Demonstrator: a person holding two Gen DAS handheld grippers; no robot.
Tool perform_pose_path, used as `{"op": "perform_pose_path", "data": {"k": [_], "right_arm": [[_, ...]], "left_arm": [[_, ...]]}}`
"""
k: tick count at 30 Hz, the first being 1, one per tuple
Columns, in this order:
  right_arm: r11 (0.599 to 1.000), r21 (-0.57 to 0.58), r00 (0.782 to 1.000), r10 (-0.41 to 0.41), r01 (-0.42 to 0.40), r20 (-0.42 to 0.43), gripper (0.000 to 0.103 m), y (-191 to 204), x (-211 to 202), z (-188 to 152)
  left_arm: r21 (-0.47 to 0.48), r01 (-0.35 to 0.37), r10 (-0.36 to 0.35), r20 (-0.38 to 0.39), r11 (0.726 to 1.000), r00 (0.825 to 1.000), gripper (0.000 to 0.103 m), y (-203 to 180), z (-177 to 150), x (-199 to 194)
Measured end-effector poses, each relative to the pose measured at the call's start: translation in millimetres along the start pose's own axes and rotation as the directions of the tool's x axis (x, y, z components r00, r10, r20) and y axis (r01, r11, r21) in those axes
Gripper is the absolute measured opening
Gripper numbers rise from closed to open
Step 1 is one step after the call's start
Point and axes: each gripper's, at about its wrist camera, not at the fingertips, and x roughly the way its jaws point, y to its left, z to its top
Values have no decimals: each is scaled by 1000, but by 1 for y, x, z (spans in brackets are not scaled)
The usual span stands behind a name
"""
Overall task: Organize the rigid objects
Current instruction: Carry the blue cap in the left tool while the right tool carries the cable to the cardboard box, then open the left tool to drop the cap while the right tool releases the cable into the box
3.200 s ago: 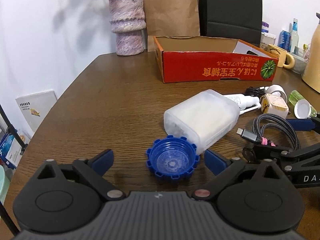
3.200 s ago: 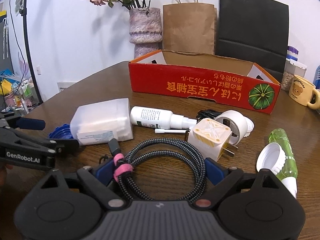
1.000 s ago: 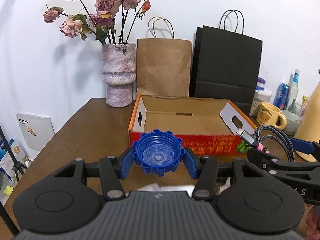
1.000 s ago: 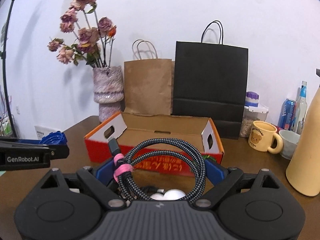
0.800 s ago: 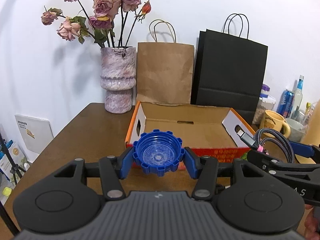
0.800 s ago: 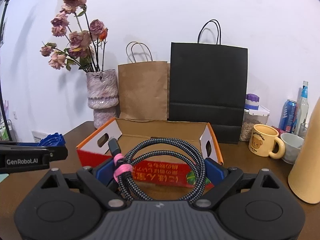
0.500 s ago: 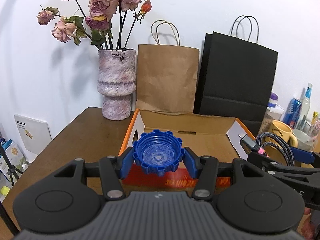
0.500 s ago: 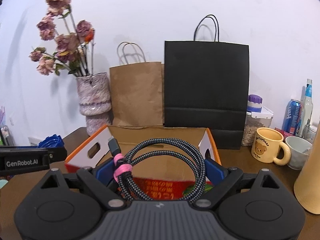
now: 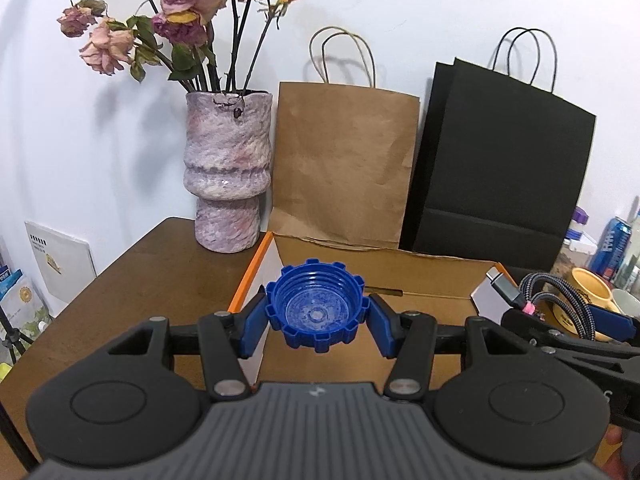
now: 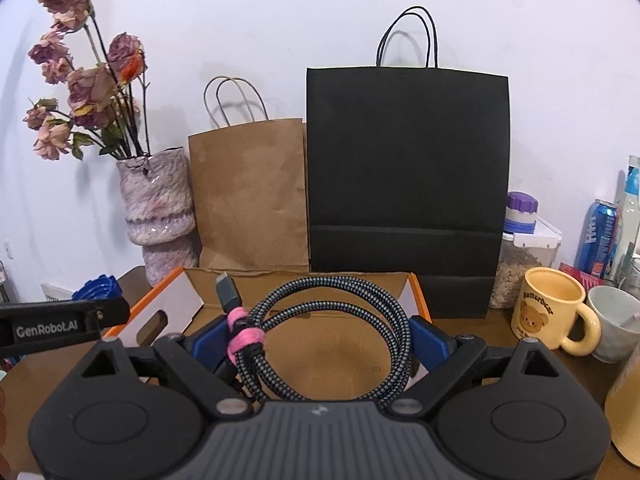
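My left gripper [image 9: 316,320] is shut on a blue ribbed cap [image 9: 316,310], its hollow side facing the camera, held above the left end of the open cardboard box [image 9: 420,268]. My right gripper [image 10: 318,340] is shut on a coiled braided cable [image 10: 332,332] bound with a pink tie, hanging over the inside of the same box [image 10: 340,344]. In the left wrist view the cable [image 9: 560,304] shows at the right edge. From the right wrist camera, the blue cap [image 10: 98,286] peeks out at the left.
Behind the box stand a pink mottled vase [image 9: 228,172] of dried roses, a brown paper bag [image 9: 340,164] and a black paper bag [image 10: 408,184]. A yellow mug [image 10: 548,312], a white cup [image 10: 616,320], a jar and cans crowd the right. The wooden table [image 9: 160,276] extends left.
Both grippers have advanced toward the box with their loads; they now hang over its opening, and the vase and bags loom larger. The grips have not changed.
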Motion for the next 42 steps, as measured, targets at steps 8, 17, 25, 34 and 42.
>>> {"op": "perform_pose_path", "data": {"k": [8, 17, 25, 34, 42], "right_arm": [[1000, -4, 1000, -8, 8, -23, 93, -3, 32, 9], [1000, -13, 997, 0, -1, -75, 93, -2, 65, 8], [1000, -4, 994, 10, -11, -106, 93, -4, 84, -3], [1000, -22, 991, -5, 2, -135, 93, -2, 94, -12], [999, 8, 987, -47, 49, -155, 96, -11, 98, -12]], "left_arm": [[-10, -32, 32, -17, 999, 999, 55, 0, 9, 31], [-14, -81, 80, -68, 997, 994, 55, 1, 8, 63], [-3, -112, 111, -107, 994, 988, 55, 3, 0, 82], [12, -121, 121, -124, 993, 985, 55, 4, -3, 89], [9, -110, 110, -101, 994, 989, 81, 4, -2, 85]]}}
